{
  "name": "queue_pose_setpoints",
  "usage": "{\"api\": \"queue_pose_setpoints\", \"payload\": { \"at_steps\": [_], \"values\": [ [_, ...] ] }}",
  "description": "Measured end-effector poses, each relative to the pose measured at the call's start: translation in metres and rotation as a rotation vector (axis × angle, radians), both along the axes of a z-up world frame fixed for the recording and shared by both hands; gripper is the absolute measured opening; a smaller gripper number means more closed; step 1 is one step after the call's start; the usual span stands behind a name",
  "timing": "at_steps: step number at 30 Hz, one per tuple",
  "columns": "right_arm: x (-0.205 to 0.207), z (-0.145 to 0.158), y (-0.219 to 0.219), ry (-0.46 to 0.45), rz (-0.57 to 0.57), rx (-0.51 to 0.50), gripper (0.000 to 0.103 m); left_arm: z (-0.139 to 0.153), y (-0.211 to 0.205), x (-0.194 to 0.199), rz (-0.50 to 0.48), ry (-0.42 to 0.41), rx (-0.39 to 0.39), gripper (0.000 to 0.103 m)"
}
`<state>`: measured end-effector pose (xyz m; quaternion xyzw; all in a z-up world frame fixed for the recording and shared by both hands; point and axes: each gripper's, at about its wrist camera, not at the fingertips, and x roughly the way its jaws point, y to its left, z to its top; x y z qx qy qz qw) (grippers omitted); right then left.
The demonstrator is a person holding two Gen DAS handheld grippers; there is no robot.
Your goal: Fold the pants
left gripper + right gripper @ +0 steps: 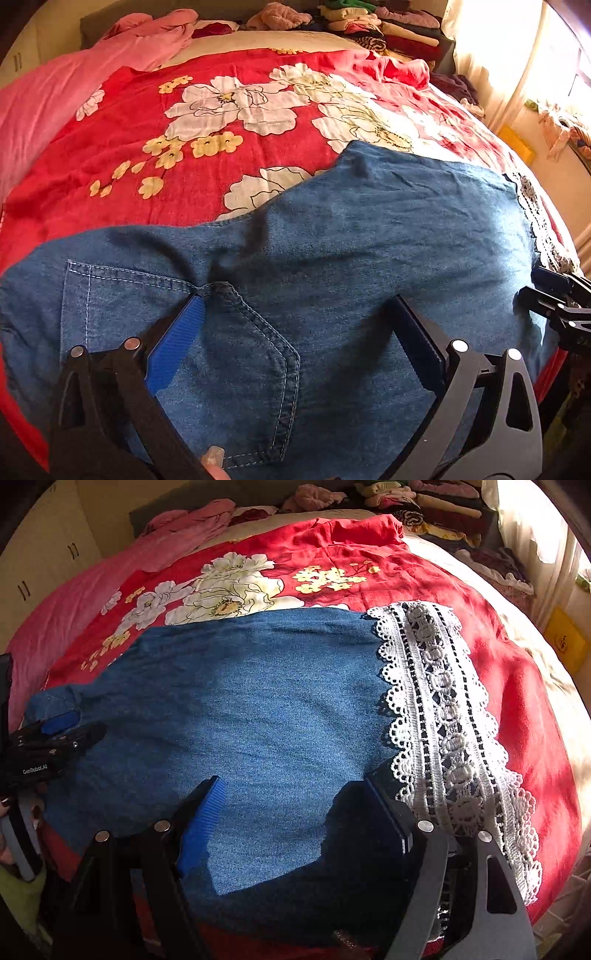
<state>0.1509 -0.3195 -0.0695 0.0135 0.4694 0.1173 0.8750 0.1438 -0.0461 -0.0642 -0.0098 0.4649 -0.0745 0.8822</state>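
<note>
On the red floral bedspread (207, 184) your denim pants (369, 236) lie flat, lace hem (443, 716) rightward; your left gripper (295, 325) and right gripper (295, 797) both gape above the fabric

Item: pants (369, 236) of blue denim, one pair.
Surface: soft, lightly wrinkled cloth with pale stitching along the seams.
Pocket: a back patch pocket (207, 354) faces up at the waist end, with a pointed lower edge.
Hem: a wide band of white lace trim (439, 701) with scalloped edges and dark openwork runs across the leg end.
Pose: the pants lie flat and spread out, the legs seem to lie one on the other, but the view does not show this clearly.
Place: on a red floral bed cover (207, 110), near its front edge.
Light: sun falls on the lace end; the near part is in shadow.
</note>
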Motion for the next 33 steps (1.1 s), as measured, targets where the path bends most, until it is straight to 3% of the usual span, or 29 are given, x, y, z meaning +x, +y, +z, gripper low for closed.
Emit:
{"api": "queue_pose_setpoints", "payload": {
  "at_steps": [4,7,12,13,15,33],
  "values": [
    [-0.006,0.005,-0.001,-0.019,0.002,0.024,0.075,0.000,-0.003,-0.003,-0.002,-0.013,0.014,0.093],
    [-0.017,0.016,-0.011,-0.040,-0.006,0.115,0.075,0.012,-0.002,-0.010,0.004,-0.009,-0.038,0.093],
    [-0.032,0.029,-0.023,-0.070,-0.045,0.136,0.075,0.029,-0.011,-0.020,-0.027,-0.020,-0.056,0.093],
    [-0.035,0.032,-0.024,-0.077,-0.048,0.133,0.078,0.031,-0.013,-0.022,-0.033,-0.022,-0.056,0.093],
    [-0.039,0.038,-0.027,-0.097,-0.063,0.120,0.098,0.037,-0.018,-0.026,-0.044,-0.029,-0.055,0.093],
    [-0.071,0.080,-0.078,-0.228,-0.186,0.136,0.099,0.073,-0.044,-0.045,-0.103,-0.083,-0.024,0.093]
  ]
}}
